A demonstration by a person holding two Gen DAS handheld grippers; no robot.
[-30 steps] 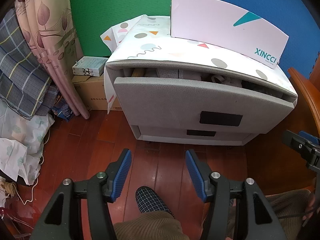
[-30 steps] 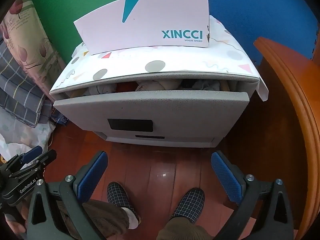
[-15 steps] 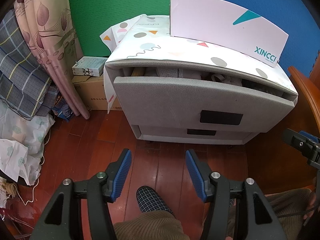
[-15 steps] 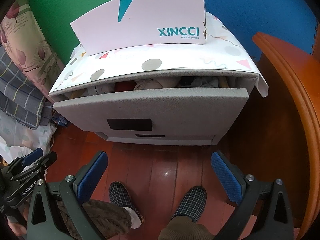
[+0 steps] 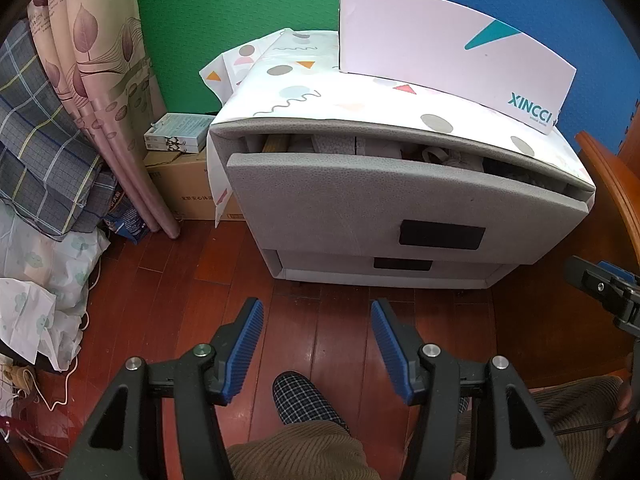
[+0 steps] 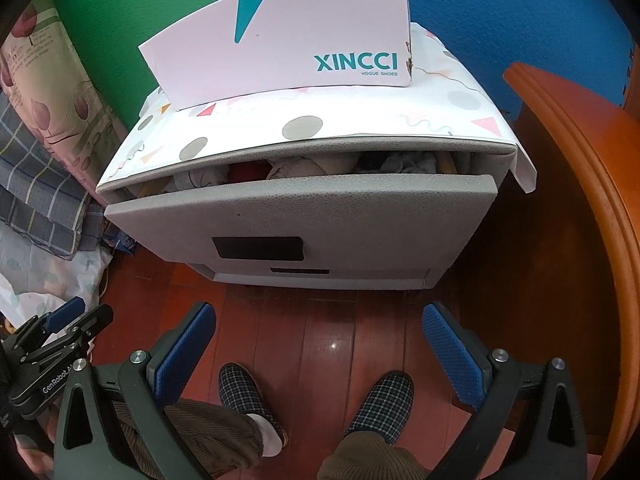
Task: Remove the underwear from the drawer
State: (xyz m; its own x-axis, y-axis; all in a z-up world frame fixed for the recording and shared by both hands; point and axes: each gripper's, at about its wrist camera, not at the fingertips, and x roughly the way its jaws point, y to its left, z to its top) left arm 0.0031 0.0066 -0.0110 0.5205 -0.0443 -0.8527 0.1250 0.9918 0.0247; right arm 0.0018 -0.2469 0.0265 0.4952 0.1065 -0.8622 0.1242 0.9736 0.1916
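Note:
A grey two-drawer cabinet stands ahead on the wooden floor. Its top drawer [image 5: 384,196] [image 6: 320,216] is pulled partly out, and bunched clothes [image 5: 440,156] [image 6: 296,168] in grey, white, red and dark cloth show in the gap; I cannot pick out the underwear among them. My left gripper [image 5: 317,344] hangs above the floor well short of the cabinet, open, nothing between its blue pads. My right gripper [image 6: 318,354] also stands back from the drawer, open wider and empty. Each gripper shows at the edge of the other's view.
A white shoe box [image 6: 280,44] lies on the patterned cover on top of the cabinet. A wooden furniture edge [image 6: 580,184] curves along the right. Curtains, bedding and cardboard boxes [image 5: 180,184] crowd the left. The person's slippered feet [image 6: 384,396] rest on the floor below.

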